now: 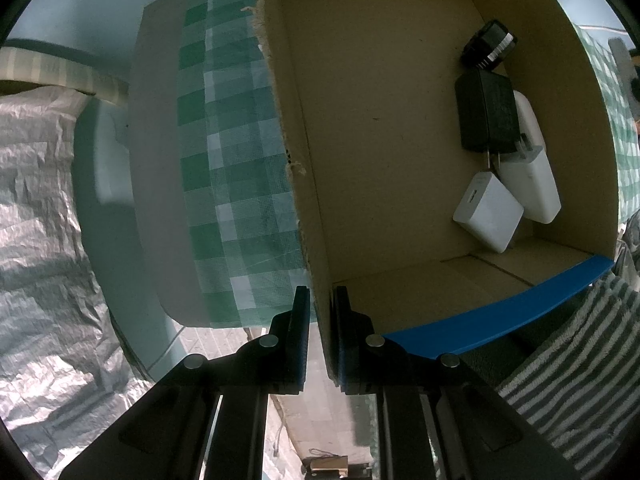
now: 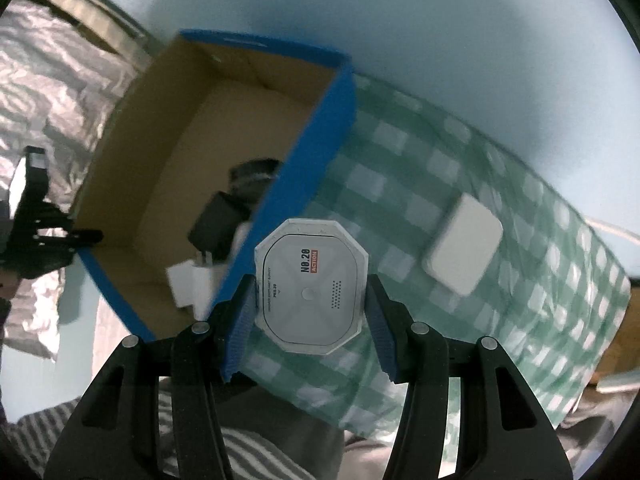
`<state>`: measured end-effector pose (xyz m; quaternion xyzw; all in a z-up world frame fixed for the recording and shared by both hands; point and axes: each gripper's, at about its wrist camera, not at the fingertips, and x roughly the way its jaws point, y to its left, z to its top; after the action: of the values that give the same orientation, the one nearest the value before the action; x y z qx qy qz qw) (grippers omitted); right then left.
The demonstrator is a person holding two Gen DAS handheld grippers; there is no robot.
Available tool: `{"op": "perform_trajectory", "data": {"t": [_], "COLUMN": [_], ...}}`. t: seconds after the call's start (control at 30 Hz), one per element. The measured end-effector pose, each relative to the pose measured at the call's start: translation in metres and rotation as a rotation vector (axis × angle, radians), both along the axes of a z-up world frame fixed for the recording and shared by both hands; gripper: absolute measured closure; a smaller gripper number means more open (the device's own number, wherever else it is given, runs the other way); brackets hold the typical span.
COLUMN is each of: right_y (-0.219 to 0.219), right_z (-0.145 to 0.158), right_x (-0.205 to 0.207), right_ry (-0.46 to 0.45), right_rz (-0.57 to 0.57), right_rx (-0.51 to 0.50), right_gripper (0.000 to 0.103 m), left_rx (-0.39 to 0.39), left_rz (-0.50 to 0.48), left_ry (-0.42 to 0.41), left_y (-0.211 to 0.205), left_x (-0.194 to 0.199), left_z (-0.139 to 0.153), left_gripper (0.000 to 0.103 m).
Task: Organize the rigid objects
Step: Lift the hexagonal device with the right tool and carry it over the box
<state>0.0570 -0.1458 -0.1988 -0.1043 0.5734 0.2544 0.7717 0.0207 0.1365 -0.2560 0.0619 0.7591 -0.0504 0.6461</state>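
While the cardboard box is steadied at its rim, an octagonal white device is gripped between the blue-padded fingers of the right gripper and is held above the green checked tablecloth, just beside the box's blue outer wall. The device is seen face-on: a flat white body with cut corners, a rounded inner panel outlined in a thin dark line, a black "No.20" marking above an orange "ACTION" label, a small round button at the centre and a patch of tiny perforations beside it. Both of its flat sides are pressed by the pads.

The left gripper is pointed straight down, and its jaws are closed on the bare, frayed edge of the box wall, which is pinched between the pads. Inside the box, four items are gathered against the far side: a black adapter with metal prongs, a small black part beyond it, a long white power brick partly under the adapter, and a square white charger with one port, touching the brick. A flat white square block is left lying on the cloth, well apart from the box. Striped fabric is visible beneath the grippers, and crinkled silver sheeting is visible beyond the table.
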Motion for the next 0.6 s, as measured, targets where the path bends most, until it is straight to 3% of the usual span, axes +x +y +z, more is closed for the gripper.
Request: {"op": "perform_trajectory", "data": {"t": [0.3, 0.6], "right_y": [0.055, 0.103], "right_z": [0.008, -0.014], "right_x": [0.003, 0.004], "right_ry": [-0.026, 0.001], "right_rz": [0.104, 0.179], "right_rx": [0.010, -0.048], "right_gripper": [0.050, 0.050], "left_rx": [-0.002, -0.004], "left_rz": [0.000, 0.003], "left_ry": [-0.001, -0.001], "left_y": [0.001, 0.001], "left_x": [-0.001, -0.001], "left_z": [0.000, 0.000], "left_gripper": [0.092, 0.092]}}
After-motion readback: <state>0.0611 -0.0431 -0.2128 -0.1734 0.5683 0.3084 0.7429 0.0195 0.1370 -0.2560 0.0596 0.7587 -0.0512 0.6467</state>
